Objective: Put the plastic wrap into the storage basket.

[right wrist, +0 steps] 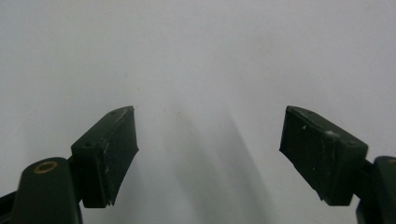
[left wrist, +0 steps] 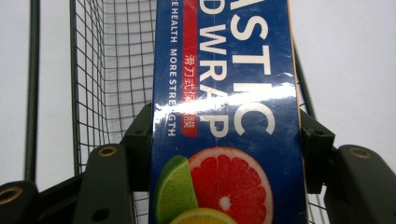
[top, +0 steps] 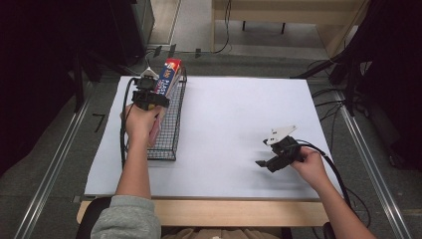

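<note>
You sit in a lab-style recording setup: a white sheet (top: 234,129) covers a plain wooden table (top: 239,211), metal rails (top: 50,164) run along the grey floor left and right, and black cables (top: 326,94) trail at the far right.

One box of wrap (top: 168,75); one wire basket (top: 171,130); two grippers, left (top: 148,97) and right (top: 263,154); one white table (top: 239,119).

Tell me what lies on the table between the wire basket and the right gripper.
Nothing: in the high view, bare white table stretches from the wire basket to the right gripper.
</note>
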Demonstrator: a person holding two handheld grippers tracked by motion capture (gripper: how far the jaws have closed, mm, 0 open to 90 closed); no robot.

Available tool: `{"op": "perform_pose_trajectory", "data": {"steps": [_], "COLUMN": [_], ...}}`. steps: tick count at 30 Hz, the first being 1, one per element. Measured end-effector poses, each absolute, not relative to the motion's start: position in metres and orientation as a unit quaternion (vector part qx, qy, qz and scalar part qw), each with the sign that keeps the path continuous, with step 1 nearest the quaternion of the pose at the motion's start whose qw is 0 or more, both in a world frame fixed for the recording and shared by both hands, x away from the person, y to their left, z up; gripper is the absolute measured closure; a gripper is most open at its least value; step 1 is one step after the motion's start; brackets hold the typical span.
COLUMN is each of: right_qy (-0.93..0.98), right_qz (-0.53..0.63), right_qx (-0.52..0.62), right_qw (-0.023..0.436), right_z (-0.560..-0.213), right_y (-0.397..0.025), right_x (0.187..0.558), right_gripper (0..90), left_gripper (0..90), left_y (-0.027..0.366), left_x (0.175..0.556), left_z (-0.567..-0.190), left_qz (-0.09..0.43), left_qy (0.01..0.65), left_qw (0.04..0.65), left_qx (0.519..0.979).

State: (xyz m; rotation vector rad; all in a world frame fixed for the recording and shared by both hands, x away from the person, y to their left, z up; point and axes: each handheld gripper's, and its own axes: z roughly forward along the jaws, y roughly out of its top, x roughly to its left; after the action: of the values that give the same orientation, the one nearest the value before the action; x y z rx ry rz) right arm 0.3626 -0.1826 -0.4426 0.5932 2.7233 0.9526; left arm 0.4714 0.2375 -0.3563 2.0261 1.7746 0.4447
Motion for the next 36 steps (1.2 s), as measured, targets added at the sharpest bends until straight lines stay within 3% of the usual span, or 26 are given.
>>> {"op": "perform_pose_trajectory", "data": {"steps": [22, 36], "right_qy": [0.921, 0.92], "right_qz": [0.322, 0.323], "right_qx": [0.198, 0.199], "right_qw": [0.098, 0.099], "right_z": [-0.443, -0.442], "right_y": [-0.182, -0.183], "right_x": [0.364, 0.363], "right_gripper": [19.4, 19.4], "left_gripper": [39.6, 34.3], "left_y": [0.231, 0.229], "left_x": [0.483, 0.476], "left_z": [-0.406, -0.391], "left_qz": [0.119, 0.123], "left_qy": [0.654, 0.631], "left_qw": [0.179, 0.177], "left_qx": [0.725, 0.745]}}
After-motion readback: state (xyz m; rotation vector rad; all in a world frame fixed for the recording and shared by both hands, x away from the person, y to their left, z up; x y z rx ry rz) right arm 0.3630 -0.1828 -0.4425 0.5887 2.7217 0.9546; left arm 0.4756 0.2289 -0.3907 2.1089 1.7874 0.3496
